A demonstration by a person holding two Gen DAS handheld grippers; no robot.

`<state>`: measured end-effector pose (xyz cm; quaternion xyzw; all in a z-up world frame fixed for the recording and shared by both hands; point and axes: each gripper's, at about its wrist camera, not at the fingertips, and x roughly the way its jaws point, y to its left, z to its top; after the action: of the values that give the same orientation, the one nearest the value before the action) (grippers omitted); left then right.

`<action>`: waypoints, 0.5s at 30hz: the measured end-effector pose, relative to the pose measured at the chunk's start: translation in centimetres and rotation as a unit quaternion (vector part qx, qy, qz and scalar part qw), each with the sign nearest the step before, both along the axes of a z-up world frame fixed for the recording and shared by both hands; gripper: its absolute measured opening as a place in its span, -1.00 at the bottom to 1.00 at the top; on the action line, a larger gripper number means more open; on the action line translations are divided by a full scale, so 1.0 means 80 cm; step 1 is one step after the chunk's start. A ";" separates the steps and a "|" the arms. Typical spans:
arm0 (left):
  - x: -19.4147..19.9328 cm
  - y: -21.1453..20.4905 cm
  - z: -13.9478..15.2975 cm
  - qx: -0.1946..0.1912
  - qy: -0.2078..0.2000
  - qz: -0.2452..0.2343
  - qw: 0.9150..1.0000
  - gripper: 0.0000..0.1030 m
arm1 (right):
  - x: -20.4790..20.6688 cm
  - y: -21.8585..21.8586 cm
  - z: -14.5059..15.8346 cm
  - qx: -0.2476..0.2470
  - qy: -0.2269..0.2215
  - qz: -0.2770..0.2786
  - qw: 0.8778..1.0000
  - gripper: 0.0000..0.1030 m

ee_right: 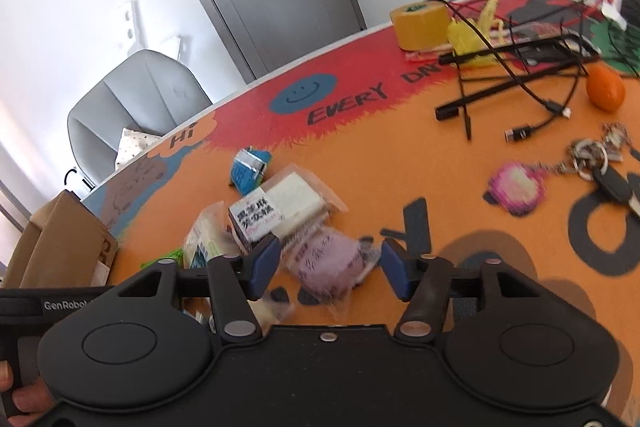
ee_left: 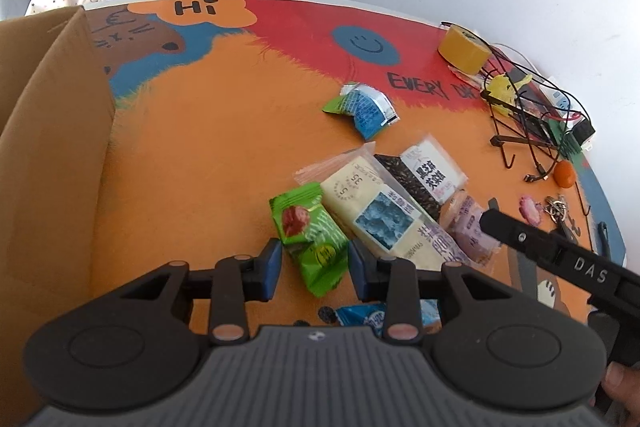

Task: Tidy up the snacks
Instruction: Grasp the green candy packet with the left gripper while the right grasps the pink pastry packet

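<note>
My left gripper (ee_left: 315, 269) is open, its jaws on either side of a green snack packet (ee_left: 310, 234) on the table; I cannot tell if they touch it. Beside it lie a cream packet (ee_left: 376, 213), a black-and-white packet (ee_left: 424, 173), a purple packet (ee_left: 470, 227) and a blue packet (ee_left: 366, 105). A cardboard box (ee_left: 52, 147) stands at the left. My right gripper (ee_right: 327, 271) is open, its jaws either side of the purple packet (ee_right: 328, 261). The black-and-white packet (ee_right: 256, 219) and blue packet (ee_right: 250, 167) lie beyond.
A yellow tape roll (ee_left: 464, 49), a wire stand with cables (ee_left: 532, 115), an orange fruit (ee_left: 565, 173) and keys with a pink charm (ee_right: 520, 189) crowd the table's right side. A grey chair (ee_right: 132, 107) stands past the far edge. Another blue packet (ee_left: 368, 315) lies under my left gripper.
</note>
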<state>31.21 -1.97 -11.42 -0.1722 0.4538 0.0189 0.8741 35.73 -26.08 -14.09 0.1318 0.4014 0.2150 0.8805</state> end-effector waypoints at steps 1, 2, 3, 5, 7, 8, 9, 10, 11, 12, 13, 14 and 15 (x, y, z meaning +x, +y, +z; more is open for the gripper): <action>0.001 -0.001 -0.001 0.001 0.000 -0.001 1.000 -0.32 | 0.002 0.003 0.001 -0.002 -0.004 0.001 1.000 0.21; 0.003 -0.002 -0.002 0.001 0.001 -0.002 1.000 -0.32 | 0.004 0.006 0.002 -0.006 -0.009 0.005 1.000 0.25; 0.004 -0.002 -0.003 0.001 0.001 -0.002 1.000 -0.32 | 0.004 0.009 0.004 -0.009 -0.015 0.009 1.000 0.28; 0.005 -0.004 -0.004 0.004 -0.003 -0.001 1.000 -0.32 | 0.007 0.017 0.004 -0.018 -0.024 0.021 0.999 0.30; 0.004 -0.007 -0.005 0.011 -0.007 0.000 1.000 -0.40 | 0.009 0.024 0.000 -0.028 -0.027 0.031 0.999 0.30; 0.004 -0.007 -0.006 0.012 -0.009 -0.001 1.000 -0.41 | 0.010 0.027 -0.004 -0.034 -0.025 0.034 0.999 0.29; 0.003 -0.007 -0.006 0.011 -0.011 0.000 1.000 -0.50 | 0.010 0.028 -0.008 -0.037 -0.020 0.036 0.998 0.25; 0.002 -0.006 -0.006 0.014 -0.011 0.001 1.000 -0.59 | 0.010 0.028 -0.010 -0.039 -0.014 0.036 0.999 0.22; 0.002 -0.006 -0.007 0.014 -0.013 -0.001 1.000 -0.63 | 0.009 0.027 -0.014 -0.039 -0.006 0.035 0.999 0.18; 0.001 -0.005 -0.007 0.012 -0.012 -0.003 1.000 -0.67 | 0.004 0.026 -0.015 -0.041 -0.014 0.034 0.998 0.07; 0.000 -0.005 -0.007 0.011 -0.013 -0.005 1.000 -0.68 | 0.002 0.026 -0.016 -0.050 -0.016 0.034 0.998 -0.01; -0.002 -0.005 -0.007 0.012 -0.014 -0.007 1.000 -0.69 | -0.002 0.026 -0.015 -0.061 -0.021 0.033 0.997 -0.19; -0.004 -0.005 -0.006 0.013 -0.015 -0.008 1.000 -0.69 | -0.004 0.026 -0.015 -0.064 -0.022 0.032 0.997 -0.26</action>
<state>30.93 -2.35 -11.93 -0.1579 0.4416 0.0151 0.8831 35.42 -24.04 -15.28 0.0570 0.3992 0.2197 0.8883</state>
